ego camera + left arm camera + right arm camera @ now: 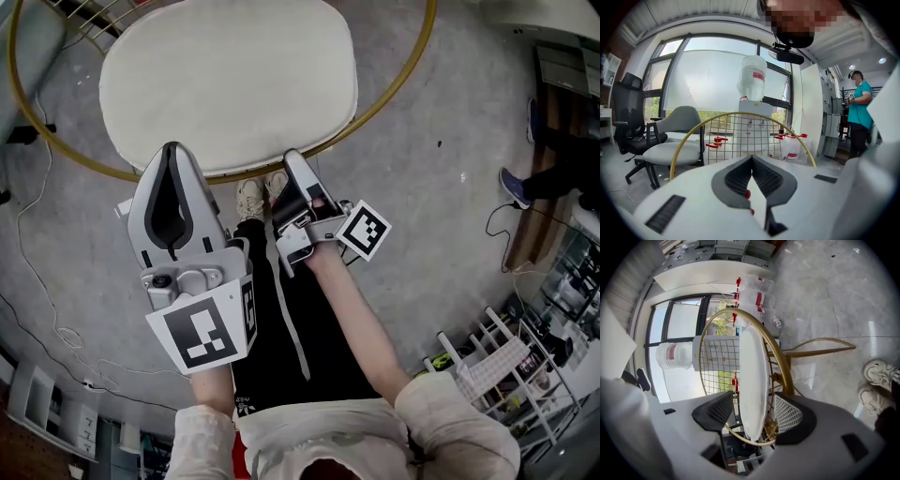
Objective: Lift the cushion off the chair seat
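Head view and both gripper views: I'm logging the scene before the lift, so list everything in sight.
cushion: one, off-white, on the chair seat.
chair: one, gold frame, under the cushion.
office chair: one, grey, by the window.
desk chair: one, black, left of the office chair.
water bottle: one, white with red label, behind the chair.
rack: one, white, floor at lower right.
bystander: one, teal top, far right.
shoes: two, pale, at the chair's rim.
left gripper: one, white, shut, empty.
right gripper: one, white, open astride the cushion's edge.
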`<state>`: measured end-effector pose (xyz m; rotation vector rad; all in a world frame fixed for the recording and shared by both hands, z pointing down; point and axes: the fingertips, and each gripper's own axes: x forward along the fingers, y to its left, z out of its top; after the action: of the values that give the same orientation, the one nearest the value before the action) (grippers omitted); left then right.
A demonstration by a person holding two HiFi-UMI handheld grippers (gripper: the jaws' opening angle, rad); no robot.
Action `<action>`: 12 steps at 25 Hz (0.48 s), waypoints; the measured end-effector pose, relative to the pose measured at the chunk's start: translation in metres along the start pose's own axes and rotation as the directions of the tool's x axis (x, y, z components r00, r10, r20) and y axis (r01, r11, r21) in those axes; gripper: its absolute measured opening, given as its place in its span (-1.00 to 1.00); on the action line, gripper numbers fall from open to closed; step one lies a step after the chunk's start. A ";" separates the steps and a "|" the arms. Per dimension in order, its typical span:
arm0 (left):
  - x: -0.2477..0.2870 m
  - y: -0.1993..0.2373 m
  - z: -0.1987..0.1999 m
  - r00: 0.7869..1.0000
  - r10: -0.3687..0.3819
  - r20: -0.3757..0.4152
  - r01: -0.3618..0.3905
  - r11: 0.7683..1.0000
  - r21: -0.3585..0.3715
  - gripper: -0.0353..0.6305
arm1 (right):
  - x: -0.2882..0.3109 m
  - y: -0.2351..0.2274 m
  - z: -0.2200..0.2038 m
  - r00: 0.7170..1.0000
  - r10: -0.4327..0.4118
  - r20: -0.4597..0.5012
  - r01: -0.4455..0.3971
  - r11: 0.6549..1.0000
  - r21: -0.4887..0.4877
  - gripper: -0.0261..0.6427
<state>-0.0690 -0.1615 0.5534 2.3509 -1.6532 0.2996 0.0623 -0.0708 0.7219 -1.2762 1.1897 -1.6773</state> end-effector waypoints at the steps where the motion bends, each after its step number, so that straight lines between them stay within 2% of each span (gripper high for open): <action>1: 0.001 0.001 -0.001 1.000 0.001 -0.001 -0.001 1.000 -0.003 -0.85 | 0.003 -0.001 -0.002 1.000 -0.003 -0.002 0.003 1.000 0.007 -0.11; 5: 0.006 0.004 -0.004 1.000 0.004 -0.013 -0.004 1.000 -0.008 -0.85 | 0.012 -0.003 -0.006 1.000 -0.016 -0.022 0.016 1.000 0.022 -0.11; 12: 0.016 0.014 -0.016 0.998 0.012 -0.054 -0.014 0.999 -0.033 -0.85 | 0.041 0.005 -0.012 0.999 0.018 -0.042 -0.017 0.999 0.037 -0.11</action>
<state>-0.0774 -0.1754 0.5750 2.2879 -1.6366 0.3325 0.0400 -0.1068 0.7295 -1.2108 1.1862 -1.7132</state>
